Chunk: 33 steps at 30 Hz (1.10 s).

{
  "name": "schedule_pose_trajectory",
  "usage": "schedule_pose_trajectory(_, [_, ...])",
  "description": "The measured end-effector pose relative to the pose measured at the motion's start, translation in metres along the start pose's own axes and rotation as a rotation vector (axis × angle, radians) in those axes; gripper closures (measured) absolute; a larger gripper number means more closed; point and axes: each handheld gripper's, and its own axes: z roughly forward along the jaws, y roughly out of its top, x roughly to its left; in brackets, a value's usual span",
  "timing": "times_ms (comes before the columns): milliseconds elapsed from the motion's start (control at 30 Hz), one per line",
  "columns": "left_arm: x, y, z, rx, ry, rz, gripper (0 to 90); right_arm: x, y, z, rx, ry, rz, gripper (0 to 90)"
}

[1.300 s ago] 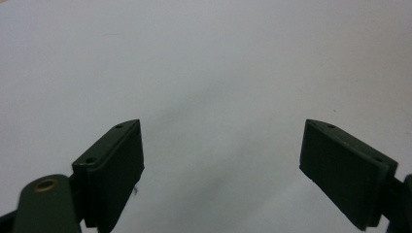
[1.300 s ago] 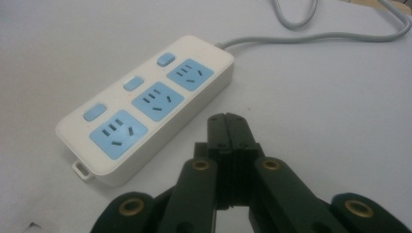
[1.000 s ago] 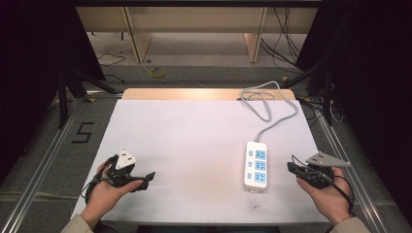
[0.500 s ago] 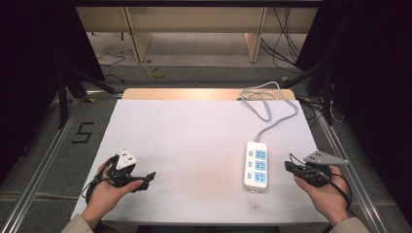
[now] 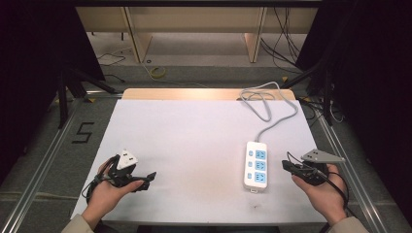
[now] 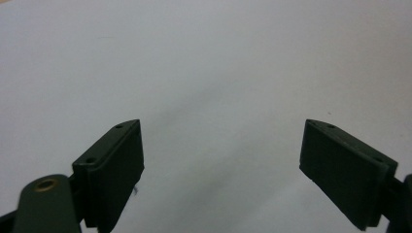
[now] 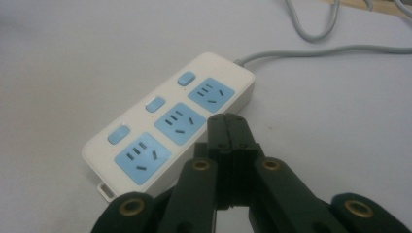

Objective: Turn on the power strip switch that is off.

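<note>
- Table (image 5: 194,141): a white sheet fills the centre of the high view. Your forearms come in at the bottom corners.
- Power strip (image 5: 256,165): white with three blue sockets, lower right of centre. Its long axis runs up and down the frame. Its grey cable (image 5: 272,109) leaves the far end and loops toward the upper right.
- Right gripper (image 5: 291,166): lower right, just beside the strip's right edge, apart from it as far as I can tell. This is clearly your nearer hand; the strip lies to its left in frame.
- Left gripper (image 5: 145,177): lower left, well apart from the strip, pointing right across bare sheet. A small white block (image 5: 127,159) sits just above your hand; I can't tell what it is.
- Right gripper view: jaws pressed together on nothing. The strip (image 7: 170,126) runs diagonally from lower left to upper right, and three rocker switches (image 7: 154,104) show beside the sockets, detail too small to read from above.
- Left gripper view: jaws stand wide apart over plain sheet, a gap the high view leaves unclear.
</note>
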Motion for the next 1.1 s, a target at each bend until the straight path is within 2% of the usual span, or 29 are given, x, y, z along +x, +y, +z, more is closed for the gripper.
schedule_pose_trajectory(1100, [-0.001, 0.0, 0.0, 0.004, 0.004, 0.012, 15.7, 0.009, 0.014, 0.015, 0.017, 0.015, -0.003, 90.0])
